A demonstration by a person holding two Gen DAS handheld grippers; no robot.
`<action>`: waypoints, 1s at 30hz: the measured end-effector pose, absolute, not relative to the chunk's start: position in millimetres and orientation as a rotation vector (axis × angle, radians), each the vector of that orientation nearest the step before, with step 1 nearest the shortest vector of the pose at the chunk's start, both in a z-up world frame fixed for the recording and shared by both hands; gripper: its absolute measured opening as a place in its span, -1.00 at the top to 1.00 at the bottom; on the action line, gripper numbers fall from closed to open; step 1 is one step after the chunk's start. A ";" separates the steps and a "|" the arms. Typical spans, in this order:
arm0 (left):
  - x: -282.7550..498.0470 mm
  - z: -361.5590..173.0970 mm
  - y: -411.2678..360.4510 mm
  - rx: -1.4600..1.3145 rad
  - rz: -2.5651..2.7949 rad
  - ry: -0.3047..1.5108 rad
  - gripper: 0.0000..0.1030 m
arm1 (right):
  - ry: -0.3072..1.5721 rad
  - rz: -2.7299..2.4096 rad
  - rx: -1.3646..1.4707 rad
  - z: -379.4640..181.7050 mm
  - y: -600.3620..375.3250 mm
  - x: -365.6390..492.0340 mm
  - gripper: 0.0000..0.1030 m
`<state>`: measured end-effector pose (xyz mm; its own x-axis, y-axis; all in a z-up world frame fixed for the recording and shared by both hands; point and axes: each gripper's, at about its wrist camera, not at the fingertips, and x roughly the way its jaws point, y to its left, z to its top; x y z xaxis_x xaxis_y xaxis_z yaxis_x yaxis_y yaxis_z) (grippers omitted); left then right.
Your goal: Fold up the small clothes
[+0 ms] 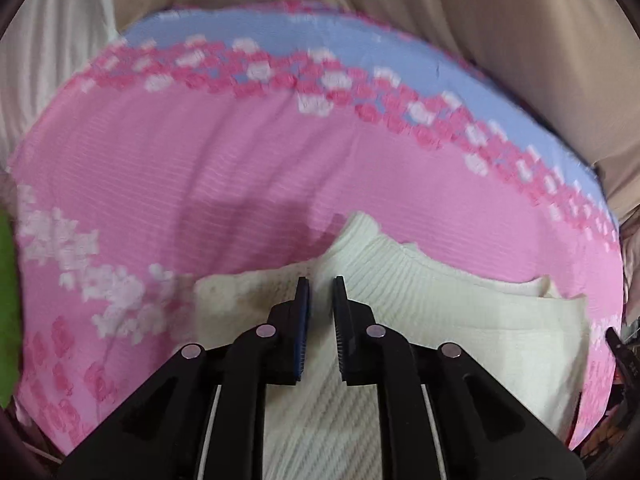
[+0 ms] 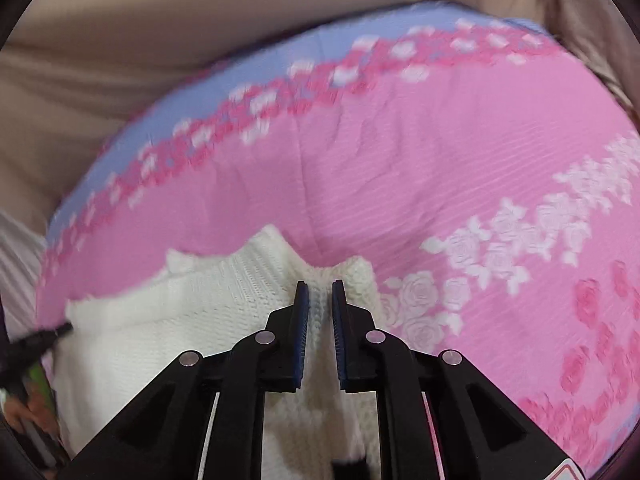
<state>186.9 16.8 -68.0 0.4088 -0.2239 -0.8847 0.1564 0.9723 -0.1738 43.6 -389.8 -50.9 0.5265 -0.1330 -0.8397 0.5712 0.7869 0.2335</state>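
A cream-white knitted garment lies on a pink flowered bedspread. My left gripper is closed down to a narrow gap on a raised fold of the knit. In the right wrist view the same garment lies at lower left on the bedspread. My right gripper is likewise closed on a raised ridge of the knit. The other gripper's black tip shows at each view's edge: the right one and the left one.
The bedspread has a blue band along its far edge with pink and white flowers. Beige fabric lies beyond it. A green object sits at the far left edge.
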 end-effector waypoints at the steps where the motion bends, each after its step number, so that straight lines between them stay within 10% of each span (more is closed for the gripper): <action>1: 173.4 -52.5 19.4 -0.068 -0.243 1.090 0.77 | 0.881 -0.463 0.485 -34.2 -380.9 36.3 0.62; 12: 91.8 -91.3 -24.6 0.104 -0.359 1.199 0.56 | 1.060 0.104 0.295 -62.8 -187.5 50.4 0.75; 24: 83.6 -94.1 31.4 0.079 -0.256 1.162 0.51 | 1.049 -0.376 0.504 -72.8 -347.6 -60.4 1.00; 26: 79.0 -79.3 26.3 0.077 -0.261 1.122 0.16 | 1.003 -0.412 0.407 -50.3 -330.5 -53.8 0.73; 29: 65.4 -53.9 18.7 0.101 -0.271 1.036 -0.05 | 0.865 -0.432 0.319 -13.0 -304.3 -49.5 -0.67; 30: 62.8 -46.2 17.8 0.110 -0.275 1.005 -0.12 | 0.810 -0.436 0.300 -3.7 -296.1 -47.6 -0.80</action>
<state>62.8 17.8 -46.2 0.5049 -0.1773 -0.8448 0.2777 0.9600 -0.0354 -47.6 -296.1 -3.7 0.6088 -0.2585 -0.7500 0.4833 0.8706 0.0922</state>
